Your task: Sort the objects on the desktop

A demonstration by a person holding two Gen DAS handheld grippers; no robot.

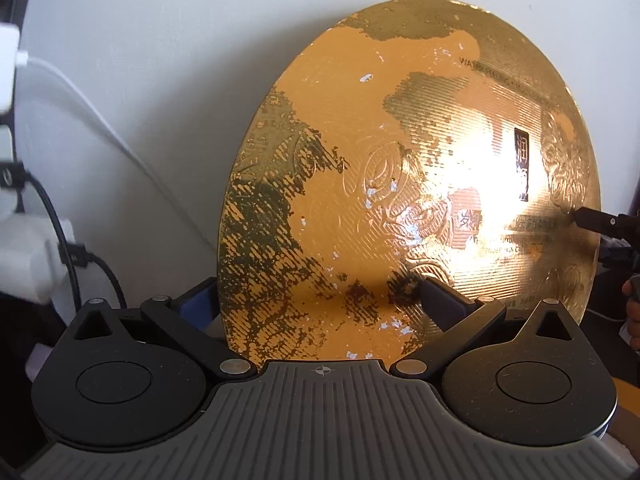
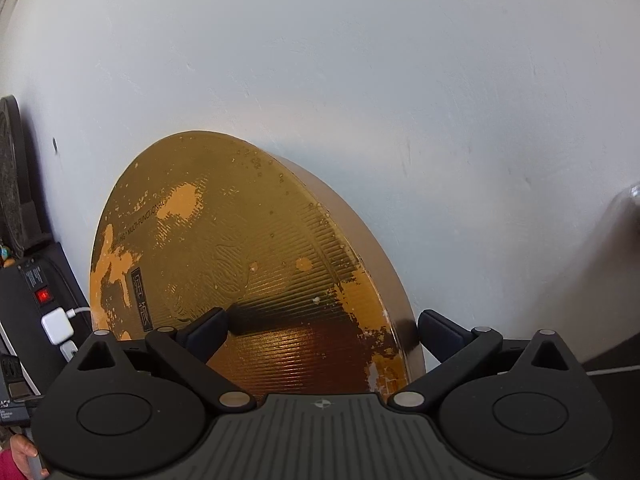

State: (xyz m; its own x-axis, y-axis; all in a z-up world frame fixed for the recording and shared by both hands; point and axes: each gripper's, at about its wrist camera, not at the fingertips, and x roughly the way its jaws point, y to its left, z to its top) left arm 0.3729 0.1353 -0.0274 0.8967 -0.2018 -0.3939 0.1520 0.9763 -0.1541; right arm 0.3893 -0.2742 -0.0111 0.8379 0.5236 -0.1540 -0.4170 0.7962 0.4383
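A round golden tin [image 1: 400,168], its foil worn to orange in patches, stands on edge against the white wall. My left gripper [image 1: 320,300] straddles its lower rim. The right finger [image 1: 444,304] presses on the printed face, and the left finger [image 1: 198,296] is half hidden behind the tin. My right gripper [image 2: 326,326] clamps the golden tin [image 2: 240,248] across its thickness at the other rim, one finger [image 2: 212,328] on the face and one finger [image 2: 438,332] at the back. That gripper's fingertip [image 1: 592,220] also shows at the right of the left wrist view.
White wall [image 2: 360,80] is directly behind. At left are a black power strip with a lit red switch [image 2: 43,295], a white charger [image 2: 58,325], white plugs [image 1: 24,264] and cables [image 1: 68,240]. A hand [image 2: 20,452] shows at the lower left corner.
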